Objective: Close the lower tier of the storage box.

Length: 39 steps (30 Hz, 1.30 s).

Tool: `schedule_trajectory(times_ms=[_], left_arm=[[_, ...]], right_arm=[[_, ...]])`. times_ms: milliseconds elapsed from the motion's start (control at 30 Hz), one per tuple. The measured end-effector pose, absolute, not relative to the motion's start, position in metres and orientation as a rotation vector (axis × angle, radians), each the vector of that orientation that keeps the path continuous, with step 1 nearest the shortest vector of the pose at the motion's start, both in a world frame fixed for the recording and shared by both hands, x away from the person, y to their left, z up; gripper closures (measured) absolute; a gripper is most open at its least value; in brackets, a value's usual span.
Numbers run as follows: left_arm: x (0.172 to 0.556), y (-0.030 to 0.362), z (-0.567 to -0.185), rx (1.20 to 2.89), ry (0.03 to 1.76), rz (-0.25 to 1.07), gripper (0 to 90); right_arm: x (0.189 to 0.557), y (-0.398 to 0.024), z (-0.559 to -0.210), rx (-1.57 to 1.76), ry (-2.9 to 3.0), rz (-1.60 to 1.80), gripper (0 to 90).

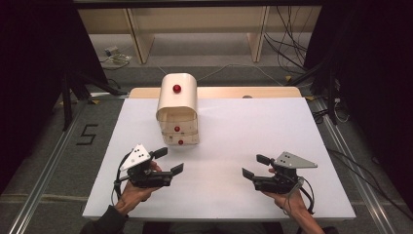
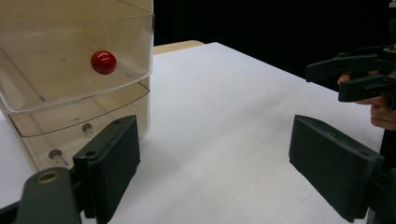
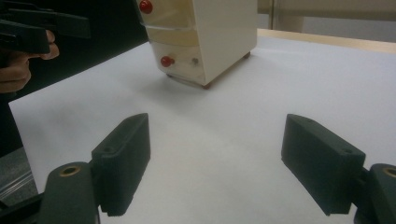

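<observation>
Two grippers: both held above the near half of the white table (image 1: 272, 126), jaws spread wide, nothing between them.
Left gripper (image 1: 168, 160): near the near-left part of the table, just in front of the drawer unit — in its own view the jaws frame bare table, with the unit's clear drawer fronts close at the left.
Right gripper (image 1: 255, 165): near the near-right part, well apart from the unit, pointed across toward the left.
Drawer unit (image 1: 178, 109): a small cream cabinet with a rounded top, standing near the far edge, left of centre, its front facing the person.
Drawers: clear-fronted and stacked; from above they look shut or nearly so, though I cannot tell how far the upper one stands out.
Knobs: a small red knob (image 2: 103, 62) on each drawer front and one more on the rounded top (image 1: 176, 88).
Step in hand: likely a reach by the left gripper for a drawer knob — not yet touching.
Risk, grip: the knob is small, round and glossy, so wide jaws closing off-centre could slip off it.
Risk, unit: it looks light and nothing steadies it; a pull on a knob could drag or tip the whole cabinet toward the near edge.
Risk, approach: a jaw could knock the clear front and shove the unit back.
</observation>
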State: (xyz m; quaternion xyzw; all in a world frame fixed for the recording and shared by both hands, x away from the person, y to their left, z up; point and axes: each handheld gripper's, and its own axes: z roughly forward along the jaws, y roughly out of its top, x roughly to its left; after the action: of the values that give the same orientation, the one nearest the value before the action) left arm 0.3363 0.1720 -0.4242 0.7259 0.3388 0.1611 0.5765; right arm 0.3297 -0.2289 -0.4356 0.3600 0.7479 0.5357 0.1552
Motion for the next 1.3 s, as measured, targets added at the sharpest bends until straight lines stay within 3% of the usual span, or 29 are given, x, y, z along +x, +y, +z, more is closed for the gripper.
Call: schedule_trajectory(times_ms=[1300], left_arm=[[0.3342,0.1737,-0.4321,1.703,0.816,0.415,15.5]], right_arm=[[0.3221,-0.2364,-0.4366,1.042,2.126,1.522,21.9]])
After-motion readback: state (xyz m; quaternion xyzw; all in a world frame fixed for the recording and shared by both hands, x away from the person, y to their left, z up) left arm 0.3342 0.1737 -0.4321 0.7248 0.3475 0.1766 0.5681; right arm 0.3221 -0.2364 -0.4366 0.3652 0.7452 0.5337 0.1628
